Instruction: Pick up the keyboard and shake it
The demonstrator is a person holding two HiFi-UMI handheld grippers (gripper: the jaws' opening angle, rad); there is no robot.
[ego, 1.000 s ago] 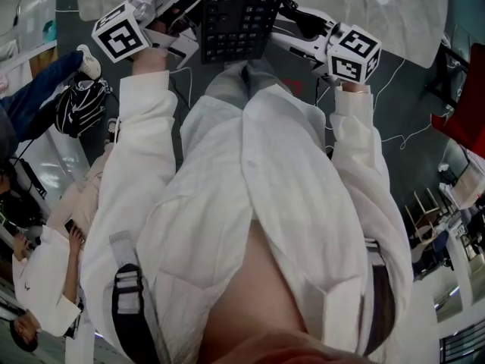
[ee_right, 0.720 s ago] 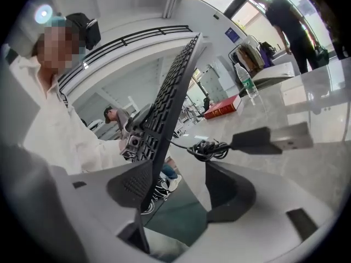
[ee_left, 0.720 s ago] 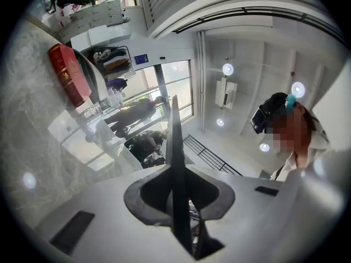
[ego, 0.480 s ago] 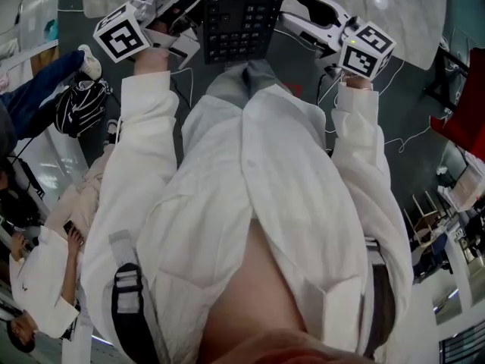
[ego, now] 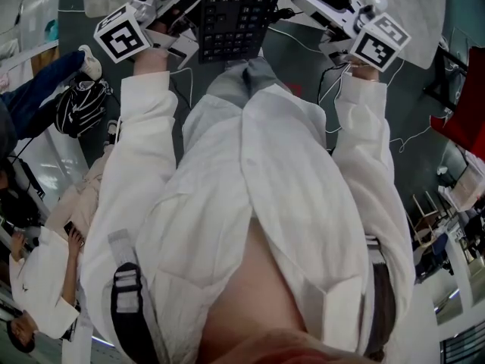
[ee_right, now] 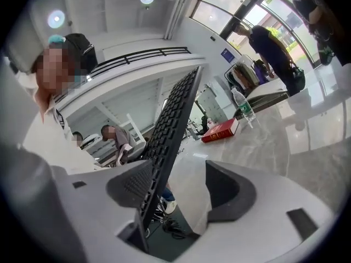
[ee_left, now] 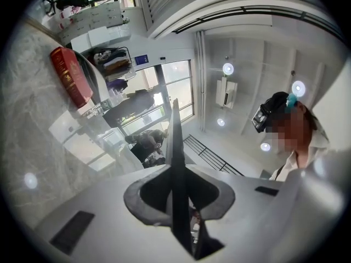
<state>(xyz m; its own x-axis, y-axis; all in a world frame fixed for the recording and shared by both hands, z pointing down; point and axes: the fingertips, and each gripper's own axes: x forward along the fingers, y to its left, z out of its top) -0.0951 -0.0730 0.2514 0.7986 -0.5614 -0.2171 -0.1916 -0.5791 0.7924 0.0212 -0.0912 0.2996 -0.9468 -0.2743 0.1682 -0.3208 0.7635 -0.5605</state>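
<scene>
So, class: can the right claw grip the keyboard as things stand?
Probably yes: the right claw has just been opening its jaws, and the keyboard stands between them with nothing else in the way.

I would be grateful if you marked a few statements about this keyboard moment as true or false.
1. The left gripper is clamped on the keyboard. True.
2. The right gripper is shut tight on the keyboard. False: its fingers stand apart and have just been opening. The keyboard runs between them, with a clear gap to one finger.
3. A red book lies on the marble table. True.
4. The keyboard is white. False: it is black.
</scene>
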